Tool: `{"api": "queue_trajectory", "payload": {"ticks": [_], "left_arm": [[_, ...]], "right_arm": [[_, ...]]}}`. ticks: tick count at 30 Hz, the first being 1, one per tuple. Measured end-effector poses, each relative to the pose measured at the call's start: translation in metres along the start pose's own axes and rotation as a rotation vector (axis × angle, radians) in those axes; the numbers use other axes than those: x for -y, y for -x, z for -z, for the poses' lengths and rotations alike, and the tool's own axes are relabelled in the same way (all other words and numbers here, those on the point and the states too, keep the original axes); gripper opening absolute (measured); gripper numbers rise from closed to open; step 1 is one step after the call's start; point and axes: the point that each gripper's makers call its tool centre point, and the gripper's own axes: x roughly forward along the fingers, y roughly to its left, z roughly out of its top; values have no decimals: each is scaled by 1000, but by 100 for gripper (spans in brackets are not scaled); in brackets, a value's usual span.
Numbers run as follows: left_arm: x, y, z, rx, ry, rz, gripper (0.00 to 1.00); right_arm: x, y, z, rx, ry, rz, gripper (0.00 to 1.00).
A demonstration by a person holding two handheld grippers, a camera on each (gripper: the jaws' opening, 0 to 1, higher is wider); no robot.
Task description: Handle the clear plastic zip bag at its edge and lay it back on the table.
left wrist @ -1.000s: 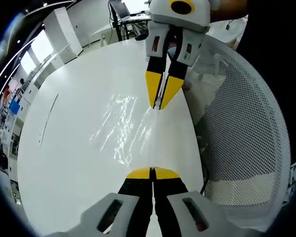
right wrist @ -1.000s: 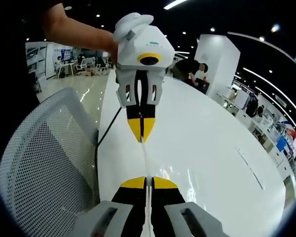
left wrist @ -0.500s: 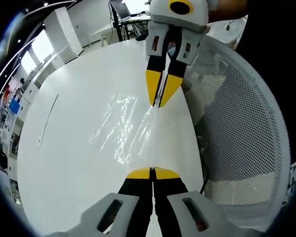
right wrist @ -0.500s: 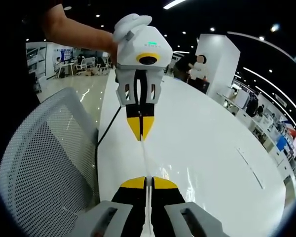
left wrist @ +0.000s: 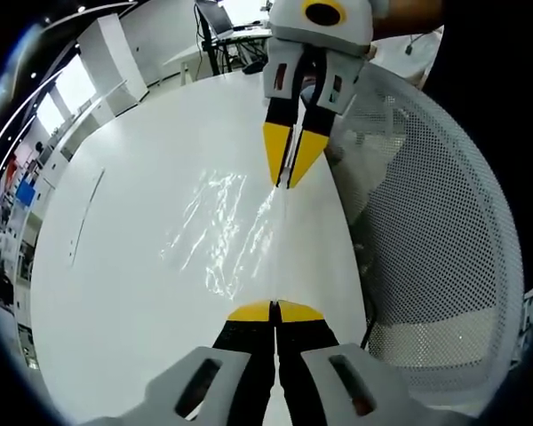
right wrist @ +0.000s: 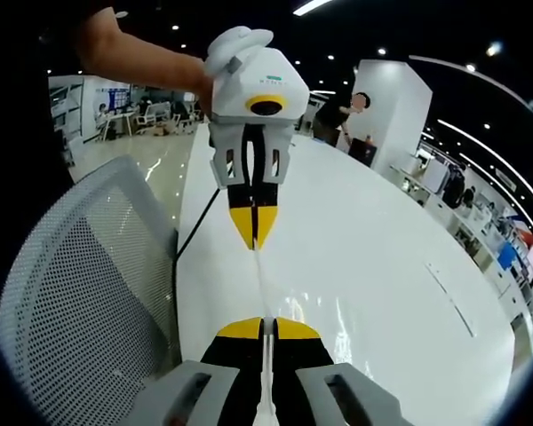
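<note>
Clear plastic zip bag [left wrist: 222,232] lay stretched over the white surface [left wrist: 124,266], its crinkled film catching the light, with one edge running as a thin strip between my two grippers. My left gripper [left wrist: 274,311] had its yellow-tipped jaws pressed together on the near end of that edge, and in the left gripper view my right gripper [left wrist: 289,182] faced it from the far end, its jaws brought to a narrow point on the same strip. In the right gripper view the edge of the bag [right wrist: 259,284] showed as a pale line along the surface [right wrist: 373,266], caught in my right gripper [right wrist: 264,327], whose jaws were closed on it, and leading up to my left gripper [right wrist: 255,244], pinched on the other end. Whether the held edge touched the surface or stood just above it, I could not tell. A white mesh chair [left wrist: 426,222] stood just beside the surface's rim, and a dark cable [right wrist: 195,226] ran along that rim. My hand [right wrist: 151,62] gripped the left gripper's white body.
</note>
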Motion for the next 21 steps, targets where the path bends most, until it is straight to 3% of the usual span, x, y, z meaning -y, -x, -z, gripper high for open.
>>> {"api": "queue_trajectory", "payload": {"ticks": [21], "left_arm": [[-1, 1, 2, -2, 3, -9, 0]], "right_arm": [[0, 3, 1, 1, -6, 6, 0]]}}
